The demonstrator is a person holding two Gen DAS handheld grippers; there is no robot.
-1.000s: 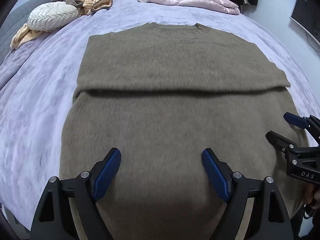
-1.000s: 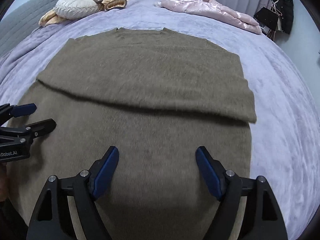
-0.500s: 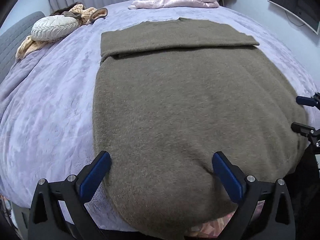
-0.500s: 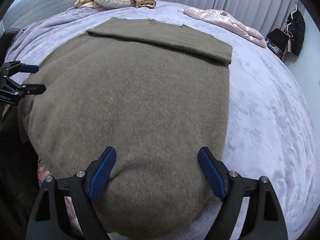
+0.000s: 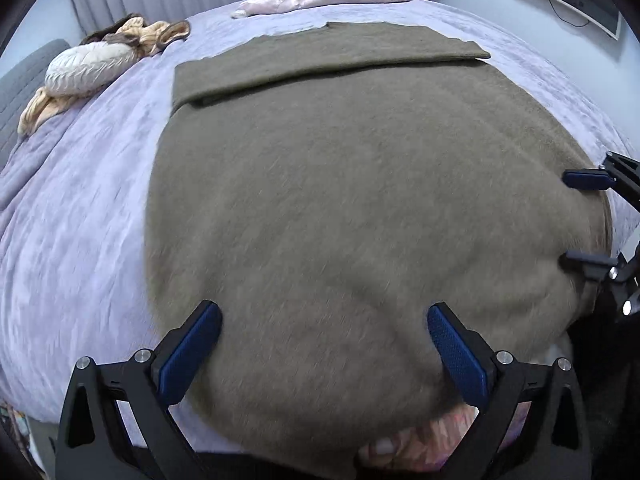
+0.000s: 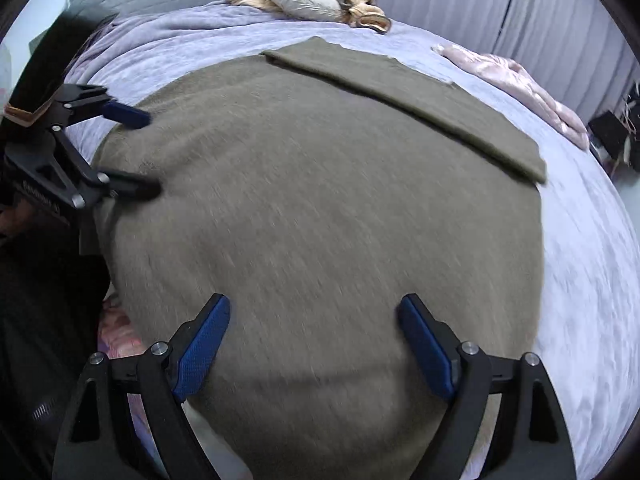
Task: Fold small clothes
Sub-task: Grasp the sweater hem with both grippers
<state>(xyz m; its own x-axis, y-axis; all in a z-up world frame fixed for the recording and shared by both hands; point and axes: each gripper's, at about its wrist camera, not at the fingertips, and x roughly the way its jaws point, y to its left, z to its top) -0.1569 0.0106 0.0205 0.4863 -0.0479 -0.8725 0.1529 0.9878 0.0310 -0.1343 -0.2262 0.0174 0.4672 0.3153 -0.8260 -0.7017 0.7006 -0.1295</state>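
The bed (image 5: 80,208) is carrying the olive sweater (image 5: 360,184), which is filling the centre of both views, its far part already folded over at upper centre and its near hem hanging off the bed's edge. It is looking soft, thick and limp, so it is likely sagging when lifted; the two near hem corners seem best for pinching. Against the earlier frames, both views are sitting further back toward the hem. The left hand-held gripper (image 5: 324,344) and right hand-held gripper (image 6: 314,336) have just been opening, spread, pinching nothing.
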